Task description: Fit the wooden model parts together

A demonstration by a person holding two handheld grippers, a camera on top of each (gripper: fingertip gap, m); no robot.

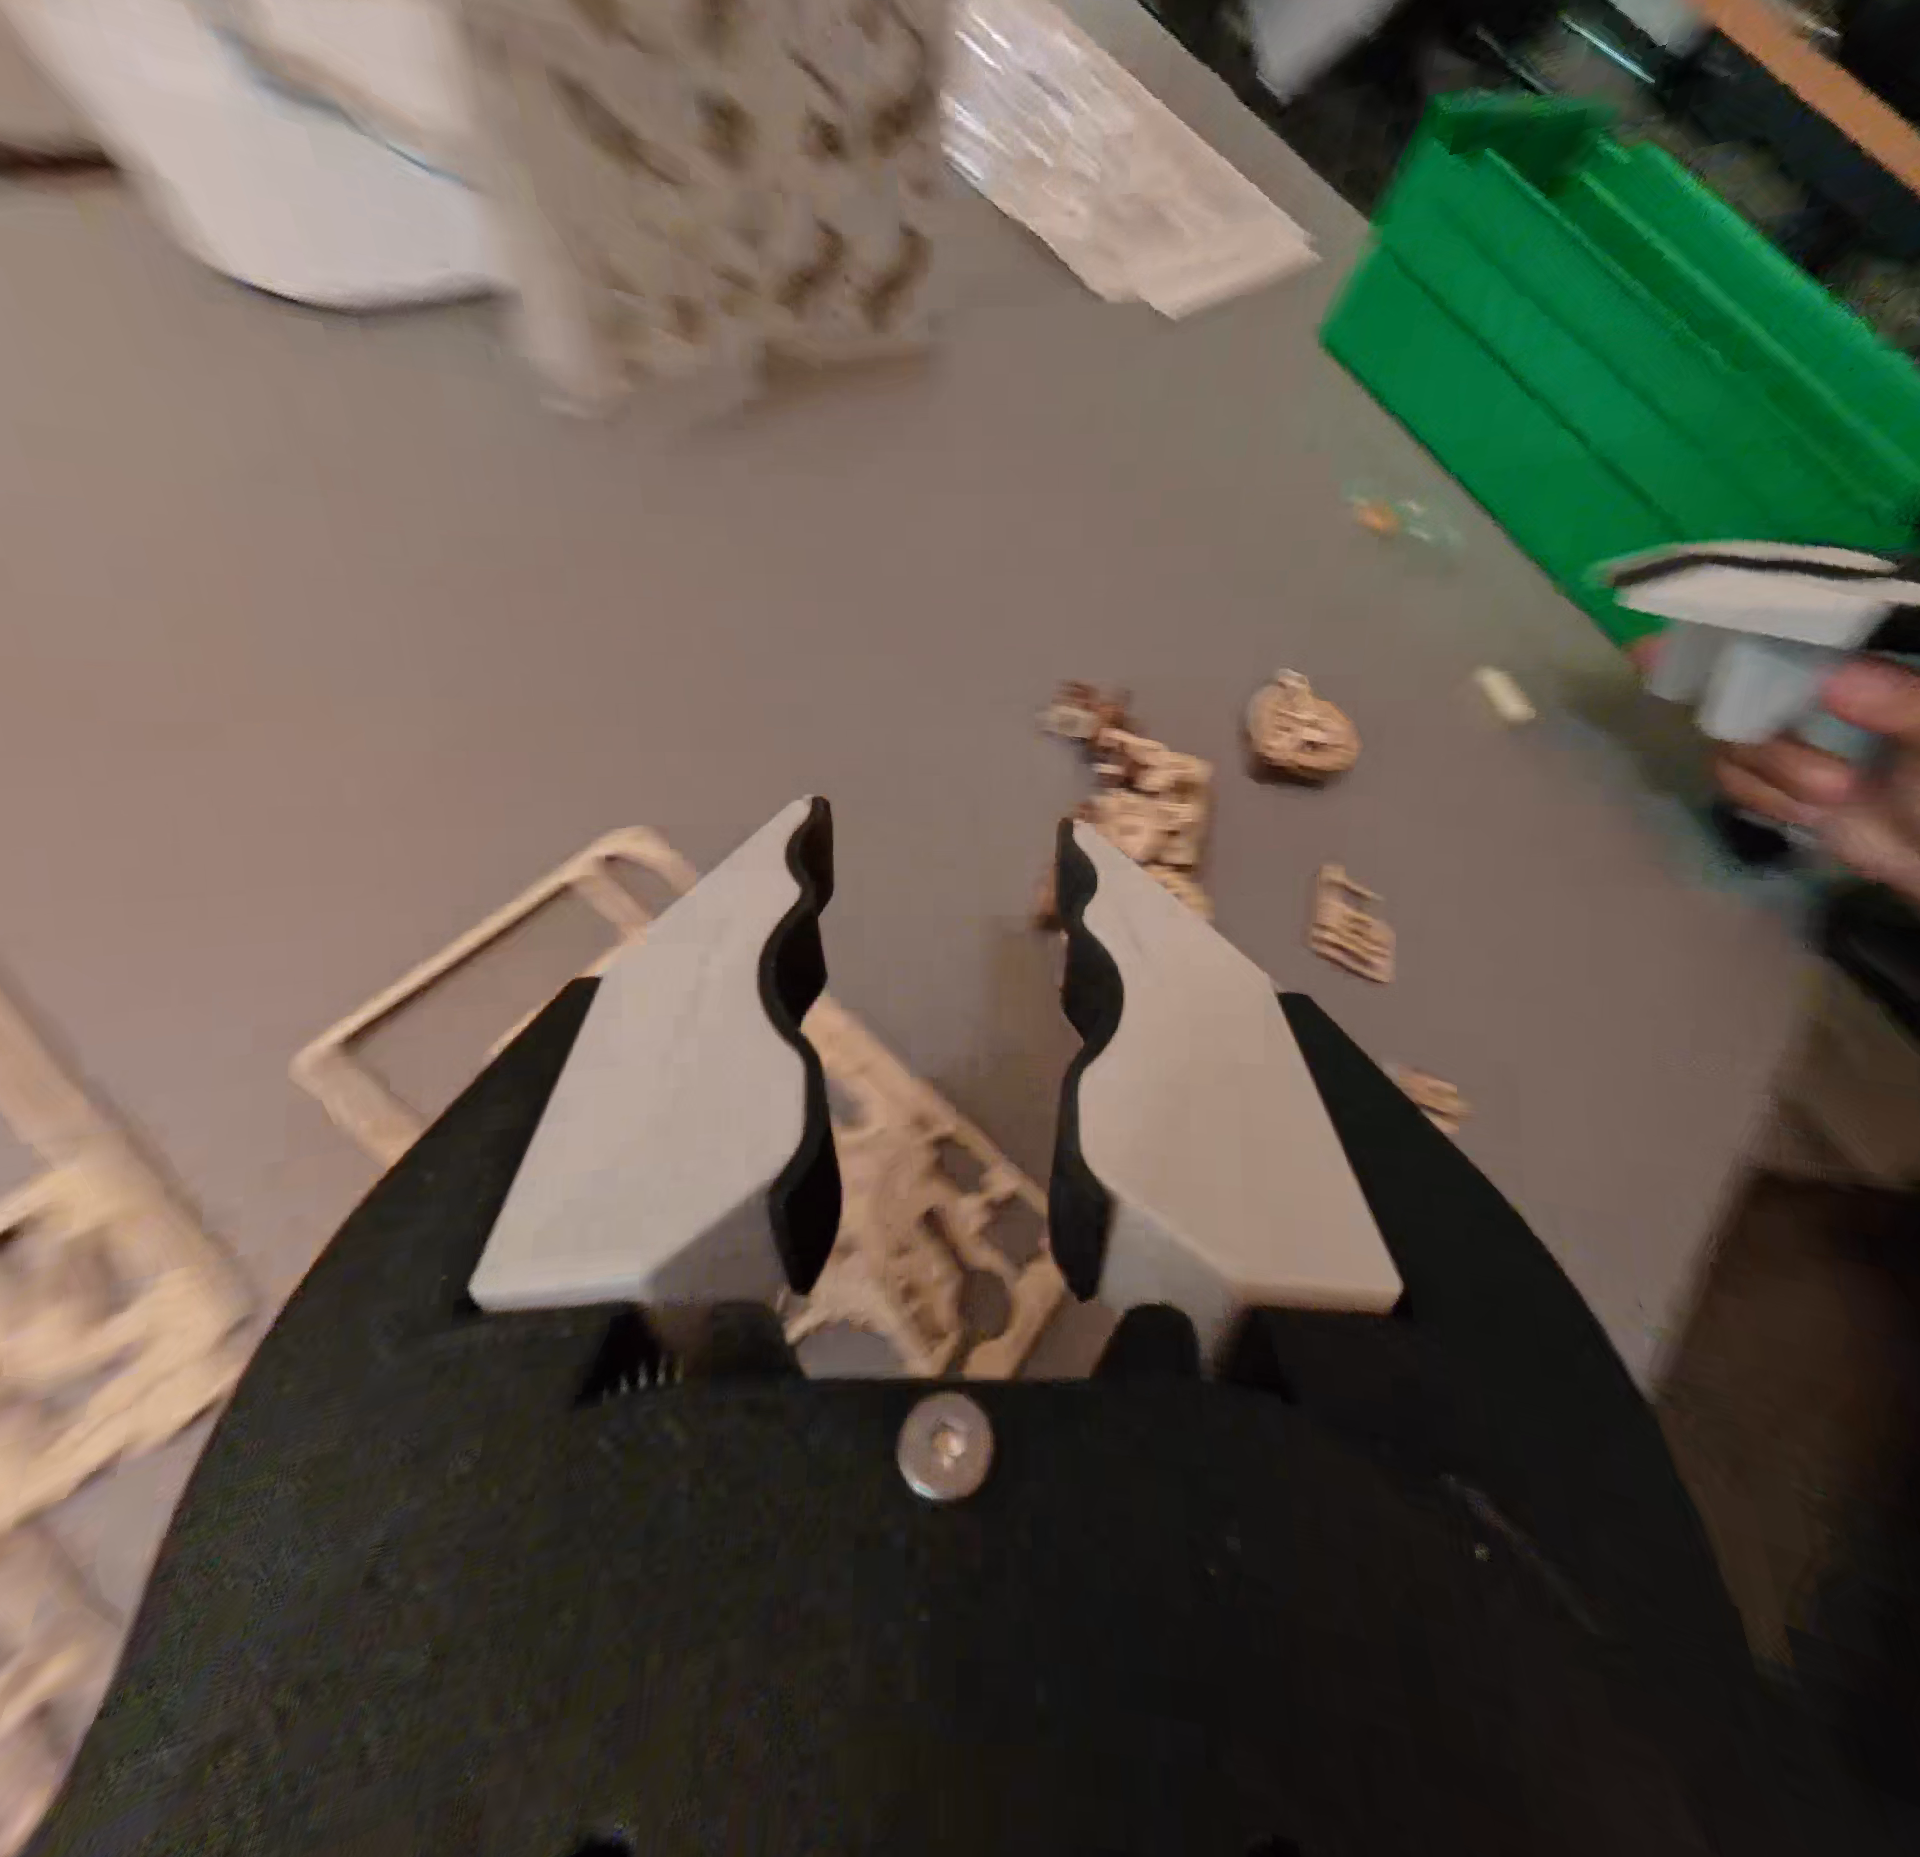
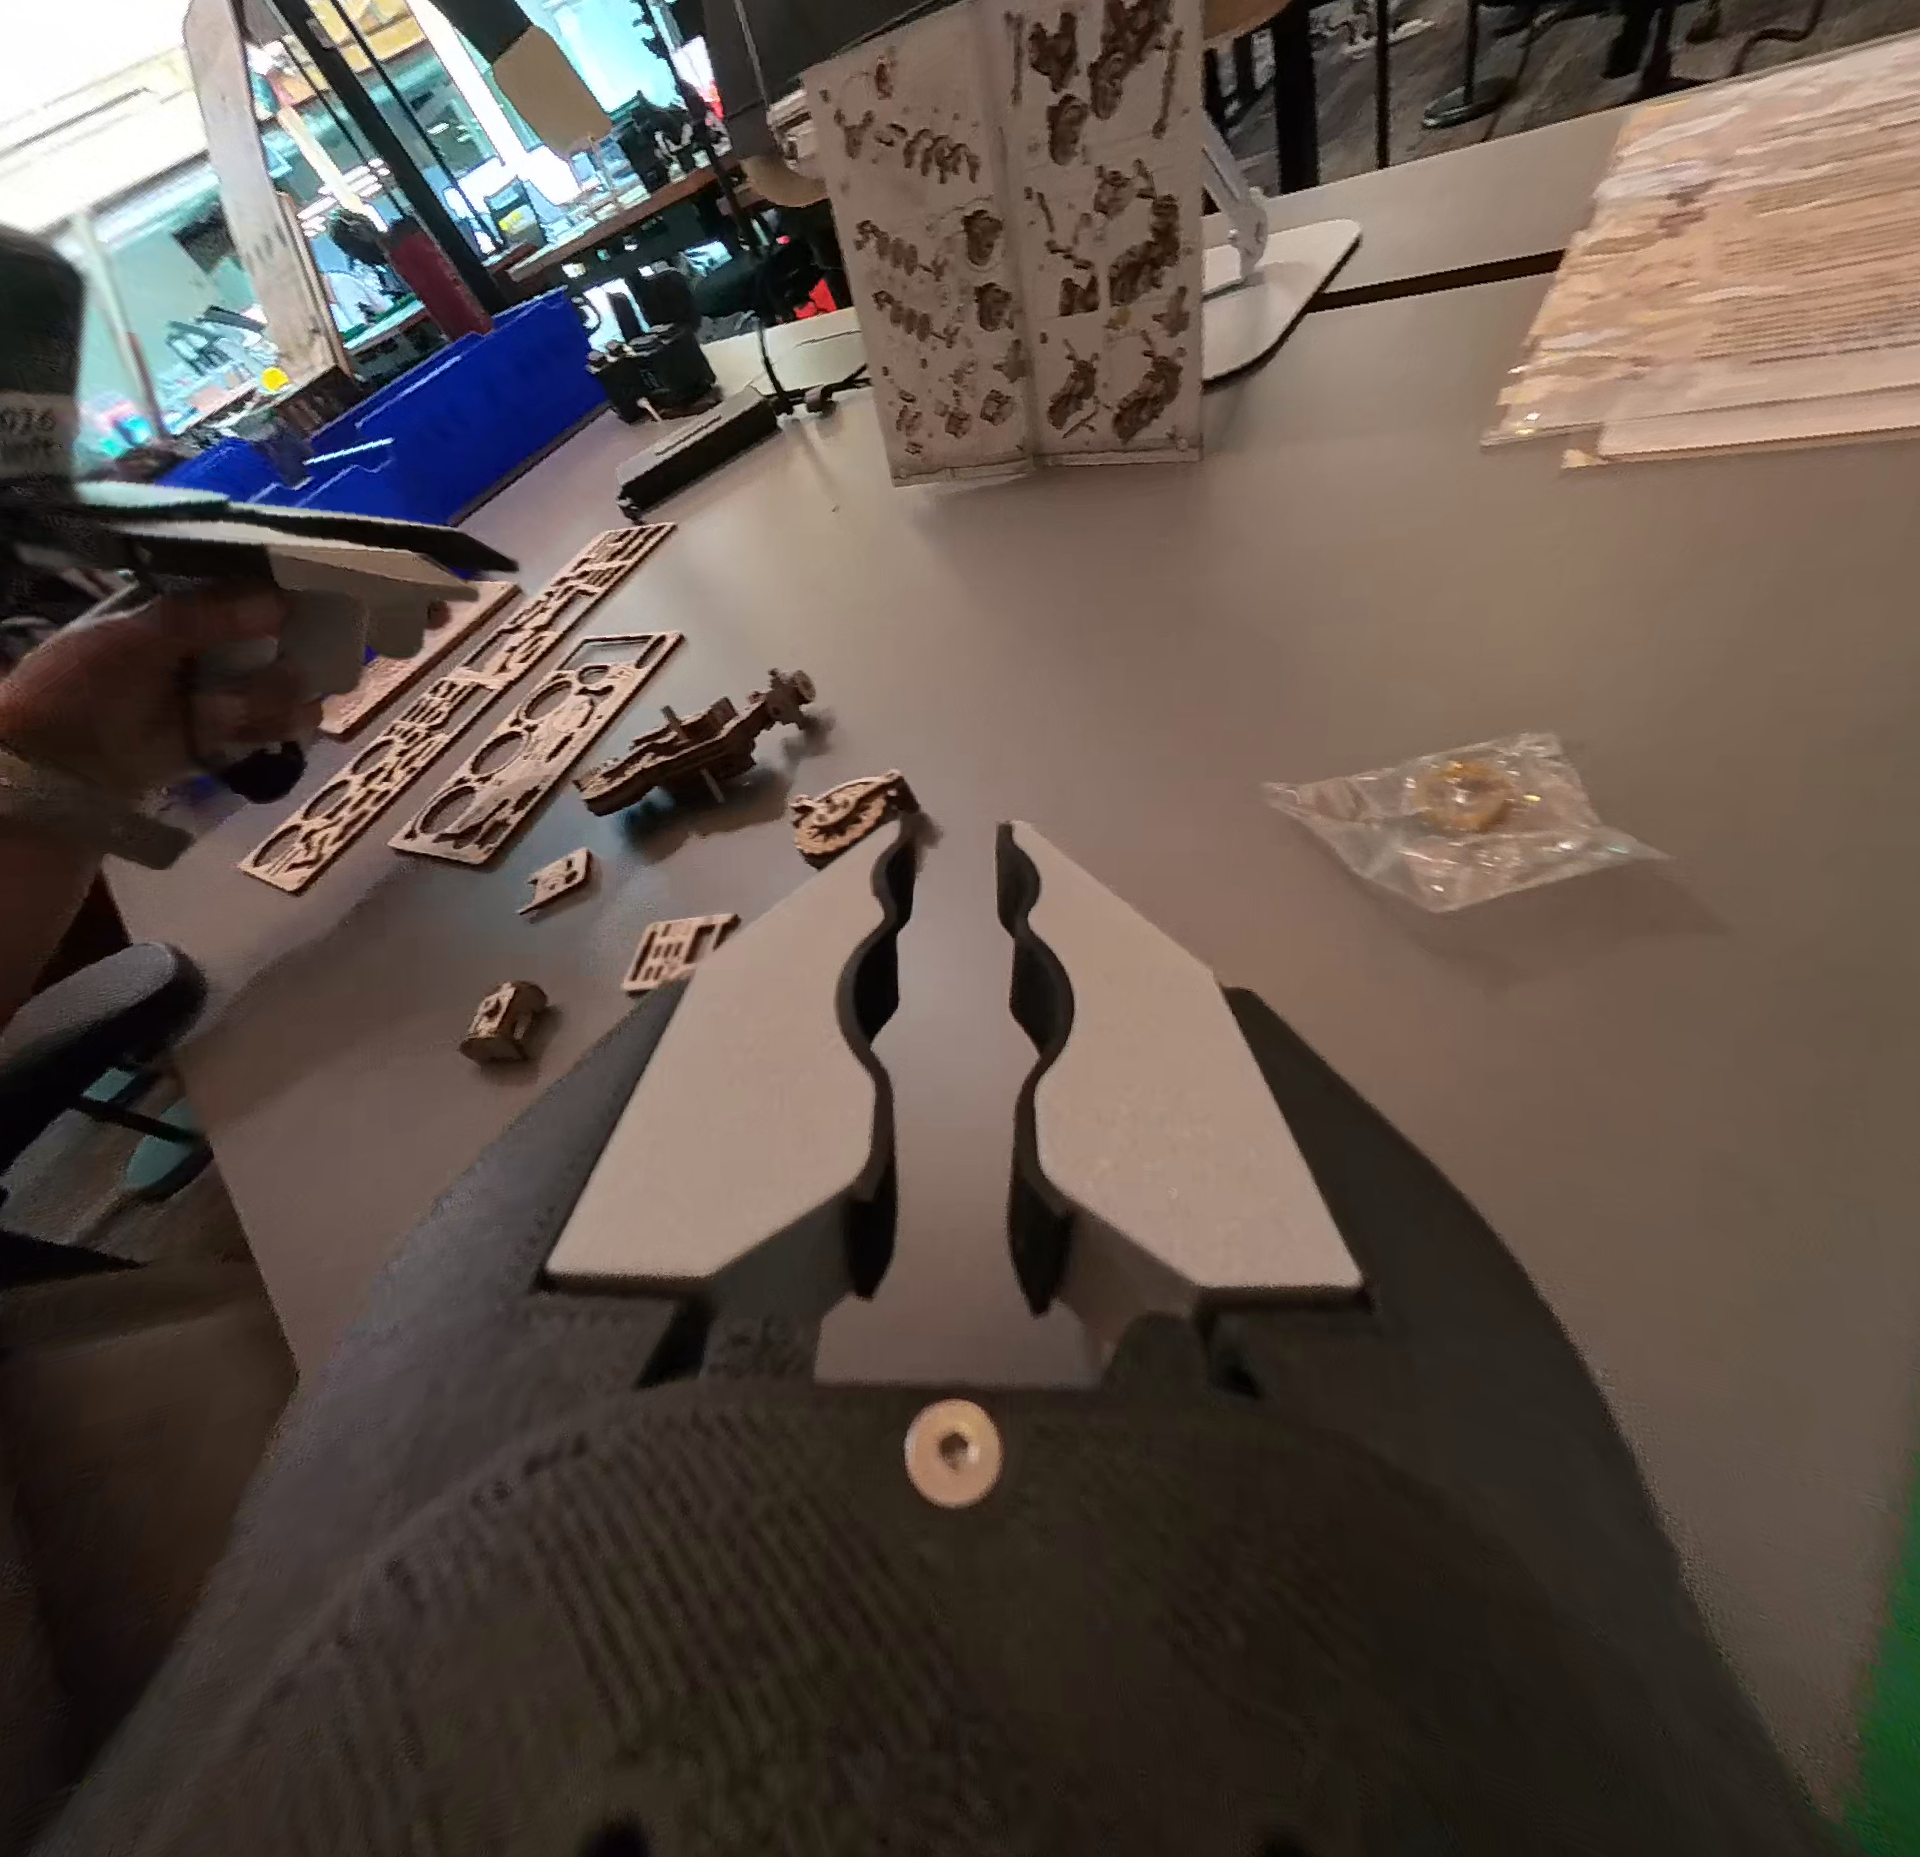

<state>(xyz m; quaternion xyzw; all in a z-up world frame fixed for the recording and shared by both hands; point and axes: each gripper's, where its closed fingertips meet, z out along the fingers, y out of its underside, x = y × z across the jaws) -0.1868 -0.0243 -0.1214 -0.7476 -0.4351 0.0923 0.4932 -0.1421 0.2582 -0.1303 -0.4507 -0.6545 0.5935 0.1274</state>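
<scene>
My left gripper (image 1: 940,820) is open and empty above the grey table, just left of a half-built wooden model (image 1: 1148,799). A round wooden part (image 1: 1301,732) and a small slotted part (image 1: 1351,924) lie to its right. My right gripper (image 2: 956,841) is open and empty, low over the table. The half-built model (image 2: 696,753) lies ahead to its left, with a wheel-like part (image 2: 847,815) by its left fingertip. Small loose parts (image 2: 681,950) (image 2: 504,1018) lie further left. The other gripper (image 2: 301,560) shows at far left, in a hand.
Cut-out wooden sheets (image 2: 540,747) lie at left, one (image 1: 914,1215) under my left gripper. An instruction booklet (image 2: 1023,218) stands at the back. A clear bag with a small ring (image 2: 1455,831) lies at right. A green bin (image 1: 1621,332) and stacked sheets (image 2: 1745,259) are at the right. The tips of one gripper are about 30 centimeters away from the tips of the other.
</scene>
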